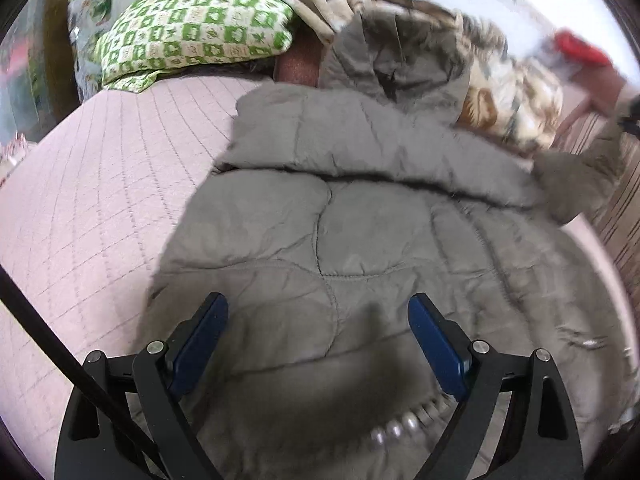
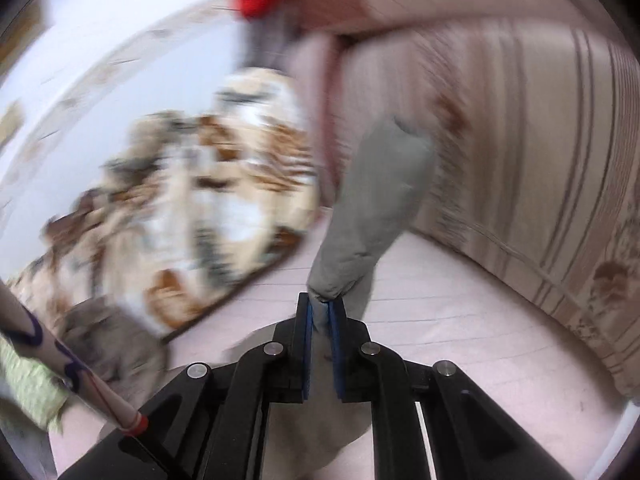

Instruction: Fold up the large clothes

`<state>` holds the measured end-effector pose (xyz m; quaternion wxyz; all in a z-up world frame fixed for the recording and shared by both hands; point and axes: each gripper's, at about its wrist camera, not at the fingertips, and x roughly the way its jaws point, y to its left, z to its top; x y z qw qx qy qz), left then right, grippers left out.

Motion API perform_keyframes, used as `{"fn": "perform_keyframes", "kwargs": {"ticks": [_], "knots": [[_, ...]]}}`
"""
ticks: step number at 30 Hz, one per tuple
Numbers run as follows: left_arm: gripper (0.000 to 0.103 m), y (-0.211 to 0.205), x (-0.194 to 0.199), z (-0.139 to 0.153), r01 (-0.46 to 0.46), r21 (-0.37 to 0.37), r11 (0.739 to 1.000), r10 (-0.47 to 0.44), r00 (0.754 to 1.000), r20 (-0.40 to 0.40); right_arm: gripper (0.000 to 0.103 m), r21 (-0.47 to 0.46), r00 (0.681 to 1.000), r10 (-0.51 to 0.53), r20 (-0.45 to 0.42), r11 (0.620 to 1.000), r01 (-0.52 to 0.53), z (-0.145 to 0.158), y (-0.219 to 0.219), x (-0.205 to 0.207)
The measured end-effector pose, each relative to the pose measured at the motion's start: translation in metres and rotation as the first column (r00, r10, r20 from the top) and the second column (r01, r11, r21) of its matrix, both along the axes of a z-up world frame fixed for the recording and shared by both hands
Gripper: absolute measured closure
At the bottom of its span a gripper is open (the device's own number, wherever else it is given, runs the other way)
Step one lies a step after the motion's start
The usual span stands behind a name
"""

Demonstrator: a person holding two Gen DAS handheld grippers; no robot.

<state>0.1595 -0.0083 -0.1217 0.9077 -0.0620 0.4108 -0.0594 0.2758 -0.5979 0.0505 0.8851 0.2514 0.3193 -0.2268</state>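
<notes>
- A grey quilted coat (image 1: 360, 216) lay spread across the pink bedspread (image 1: 100, 208), filling the centre and lower right of the left wrist frame; its padding looked puffy and creased, with stitched seams crossing it.
- Its hood (image 1: 404, 60) (edged in fur) rested at upper centre against a brown-and-cream blanket (image 1: 516, 92).
- The left gripper (image 1: 318, 340) hovered over the coat's lower part, jaws wide apart, holding nothing.
- The right gripper (image 2: 320, 320) was clamped on the sleeve (image 2: 380, 200), which stood up mid-frame, blurred.
- A green checked pillow (image 1: 192, 28) sat upper left.
</notes>
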Motion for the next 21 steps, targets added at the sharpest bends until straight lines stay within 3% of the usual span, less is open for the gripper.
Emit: {"fn": "perform_keyframes", "kwargs": {"ticks": [4,8,13,18,21], "knots": [[0.012,0.031,-0.013,0.033,-0.083,0.015,0.996,0.082,0.995,0.06,0.094,-0.099,0.984,0.18,0.01,0.979,-0.179,0.044,0.107,0.011],[0.012,0.075,-0.019,0.057,-0.181,-0.022,0.983,0.183,0.977,0.109,0.094,-0.11,0.931,0.364,-0.012,0.925,-0.363,0.042,0.211,0.029],[0.012,0.119,-0.018,0.063,-0.278,-0.067,0.958,0.284,0.953,0.107,0.094,-0.071,0.813,0.573,-0.099,0.811,-0.581,-0.017,0.344,0.042],[0.012,0.143,-0.014,0.061,-0.335,-0.117,0.935,0.344,0.937,0.067,0.084,0.066,0.678,0.695,-0.24,0.708,-0.703,-0.108,0.422,0.053],[0.012,0.151,-0.015,0.059,-0.35,-0.155,0.924,0.361,0.932,0.046,0.078,0.081,0.638,0.711,-0.294,0.684,-0.725,-0.133,0.442,0.045]]}}
